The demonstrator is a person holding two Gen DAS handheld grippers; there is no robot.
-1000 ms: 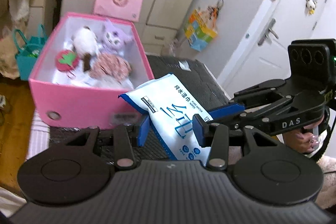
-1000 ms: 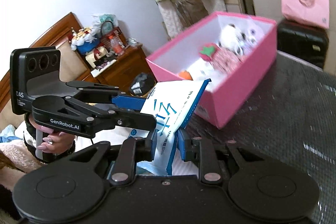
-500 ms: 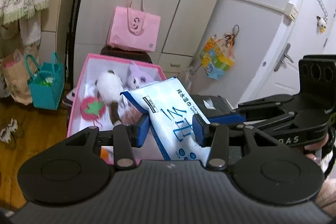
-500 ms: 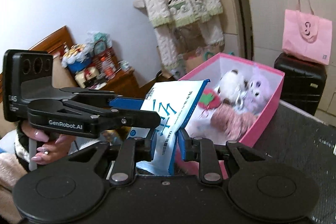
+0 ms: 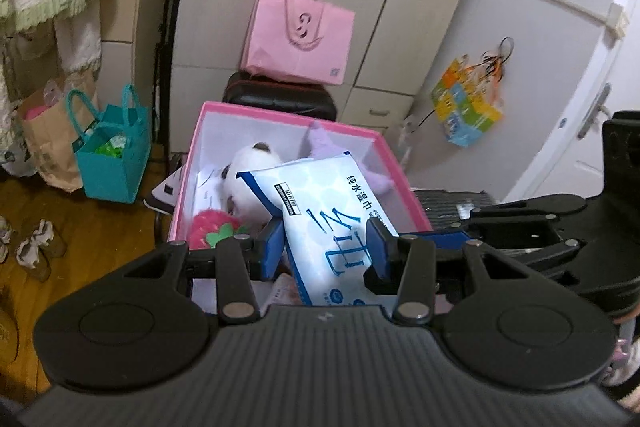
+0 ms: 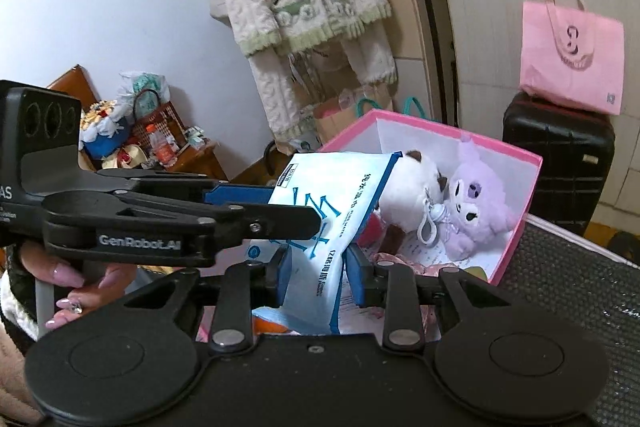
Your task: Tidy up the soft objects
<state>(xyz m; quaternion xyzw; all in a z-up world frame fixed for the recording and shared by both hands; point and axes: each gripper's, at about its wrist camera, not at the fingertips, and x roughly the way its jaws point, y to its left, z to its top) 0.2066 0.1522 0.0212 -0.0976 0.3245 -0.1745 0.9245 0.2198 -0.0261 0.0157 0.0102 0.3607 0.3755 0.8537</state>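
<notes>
Wipes pack (image 5: 340, 227) now hangs over the pink box (image 5: 400, 171), past its near wall. My left tongs (image 5: 322, 247) pinch it; my right tongs (image 6: 314, 275) are opening around it, starting the drop beside the plush toys (image 6: 476, 203).

Lighting is soft, even indoor light without harsh shadows. Both fisheye views bend strongly at edges; slight motion blur.

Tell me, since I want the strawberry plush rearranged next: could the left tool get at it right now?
Probably not. The left tool is occupied with the wipes pack, which hangs over the pink box beside the strawberry plush.
</notes>
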